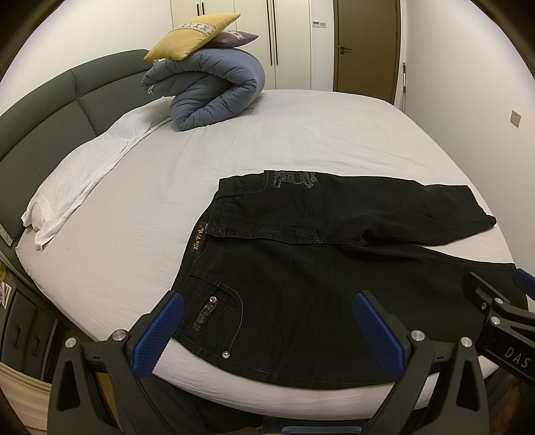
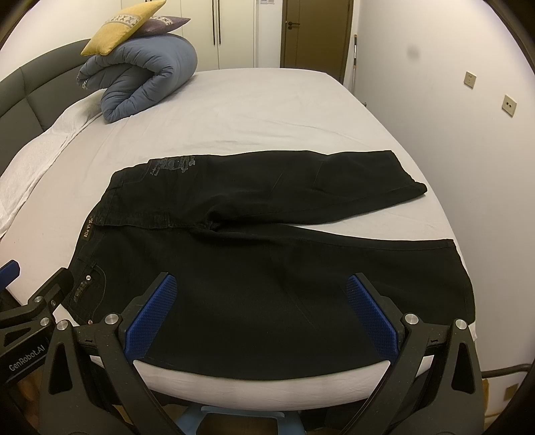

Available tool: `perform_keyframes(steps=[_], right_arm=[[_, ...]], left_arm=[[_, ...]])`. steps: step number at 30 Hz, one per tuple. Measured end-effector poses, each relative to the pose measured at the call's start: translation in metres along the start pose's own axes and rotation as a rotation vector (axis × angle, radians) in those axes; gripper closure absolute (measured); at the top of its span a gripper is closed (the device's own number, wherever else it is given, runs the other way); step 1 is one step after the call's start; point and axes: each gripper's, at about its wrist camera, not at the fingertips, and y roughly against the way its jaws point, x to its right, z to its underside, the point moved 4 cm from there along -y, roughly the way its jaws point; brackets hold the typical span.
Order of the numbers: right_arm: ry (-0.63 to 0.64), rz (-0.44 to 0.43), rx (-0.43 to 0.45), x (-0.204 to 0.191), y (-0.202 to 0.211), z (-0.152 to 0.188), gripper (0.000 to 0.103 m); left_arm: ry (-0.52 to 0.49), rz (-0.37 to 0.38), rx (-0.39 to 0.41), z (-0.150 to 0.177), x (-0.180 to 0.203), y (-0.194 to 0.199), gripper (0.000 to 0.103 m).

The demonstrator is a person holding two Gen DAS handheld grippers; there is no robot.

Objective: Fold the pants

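On bed [image 2: 267, 110]: black jeans [image 2: 254, 234] lying flat, unfolded; we are holding left gripper [image 1: 267, 329] and right gripper [image 2: 262, 316] spread wide, empty; next, probably grasping near leg.

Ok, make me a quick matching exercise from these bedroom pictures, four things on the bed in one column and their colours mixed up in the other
Things:
1. pants
2. rolled duvet
3. top cushion
4. bed sheet

Colours:
A. yellow
B. white
C. black
D. blue-grey

Pairs: 1-C, 2-D, 3-A, 4-B
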Motion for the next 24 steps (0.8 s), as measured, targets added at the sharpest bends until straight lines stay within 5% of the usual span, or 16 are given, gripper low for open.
perform_keyframes(steps=[17, 24], right_arm=[[0.026, -0.015, -0.011, 0.000, -0.009, -0.001, 0.000], [0.078, -0.152, -0.026, -0.003, -0.042, -0.028, 0.000]], left_arm=[[-0.006, 0.012, 0.007, 0.004, -0.006, -0.009, 0.000], [-0.041, 0.107, -0.001, -0.035, -0.025, -0.050, 0.000]])
